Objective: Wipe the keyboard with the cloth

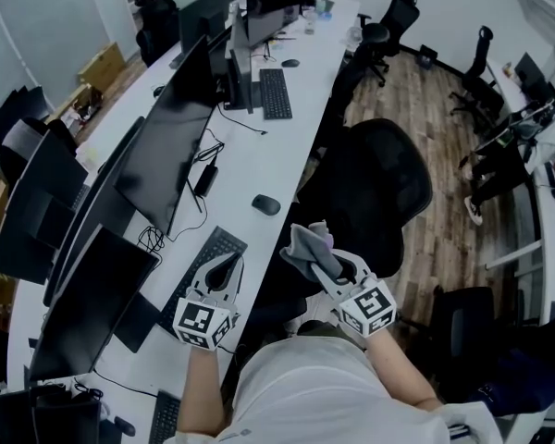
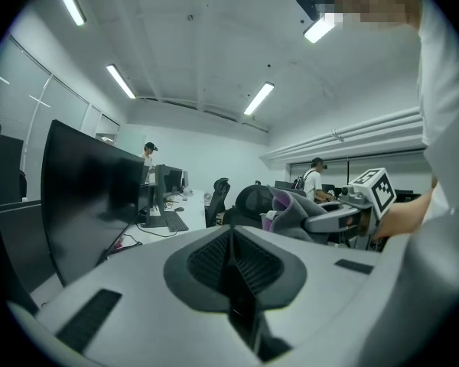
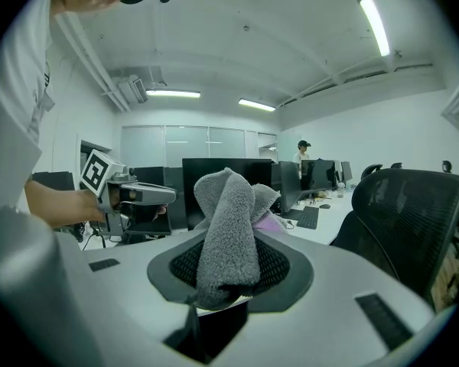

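As wiping waits, right gripper (image 3: 229,251): clamped on the cloth (image 3: 226,205).
Left gripper (image 2: 232,243): fingers (image 2: 206,262) together, empty.
Keyboard (image 1: 208,262): lower left; lay cloth flat, press lightly.

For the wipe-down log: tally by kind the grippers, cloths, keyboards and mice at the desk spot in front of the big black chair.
grippers: 2, the left gripper and the right gripper
cloth: 1, clamped in the right gripper
keyboard: 1
mouse: 1
total: 5
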`<state>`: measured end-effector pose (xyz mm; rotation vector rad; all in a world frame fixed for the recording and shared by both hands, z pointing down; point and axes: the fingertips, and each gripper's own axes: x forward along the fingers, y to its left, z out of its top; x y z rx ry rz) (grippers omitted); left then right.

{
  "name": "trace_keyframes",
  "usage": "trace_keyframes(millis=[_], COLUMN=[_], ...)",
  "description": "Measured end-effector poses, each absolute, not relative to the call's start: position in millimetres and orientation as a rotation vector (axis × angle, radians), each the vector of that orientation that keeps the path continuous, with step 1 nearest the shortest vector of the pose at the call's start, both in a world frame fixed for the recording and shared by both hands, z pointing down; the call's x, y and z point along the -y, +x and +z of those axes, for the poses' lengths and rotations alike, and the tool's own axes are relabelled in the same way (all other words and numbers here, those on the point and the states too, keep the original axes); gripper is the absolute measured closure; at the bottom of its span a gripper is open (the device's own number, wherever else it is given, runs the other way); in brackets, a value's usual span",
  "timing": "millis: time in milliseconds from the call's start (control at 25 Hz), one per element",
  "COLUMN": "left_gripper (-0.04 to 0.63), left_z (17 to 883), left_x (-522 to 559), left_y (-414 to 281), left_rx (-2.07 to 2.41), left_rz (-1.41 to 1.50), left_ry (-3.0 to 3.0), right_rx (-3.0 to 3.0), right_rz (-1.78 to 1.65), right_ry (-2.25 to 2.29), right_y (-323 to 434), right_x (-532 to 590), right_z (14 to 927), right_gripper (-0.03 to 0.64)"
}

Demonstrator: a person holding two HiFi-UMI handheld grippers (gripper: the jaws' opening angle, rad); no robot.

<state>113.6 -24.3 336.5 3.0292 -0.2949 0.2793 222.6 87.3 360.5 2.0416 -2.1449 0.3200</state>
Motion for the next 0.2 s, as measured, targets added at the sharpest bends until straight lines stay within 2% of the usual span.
trace_keyframes(millis=[200], left_gripper=[0.594], left_z=[335.7], left_x=[22.5], left_y=[110.4], left_rx=[0.294], left_rz=[0.289], left_ry=[3.029], right_rx=[2.141], right_rz=[0.322], right_ry=[2.054], right_y=[219.7], right_x=[-91.2], right_z=[358.1], right_gripper=[0.497])
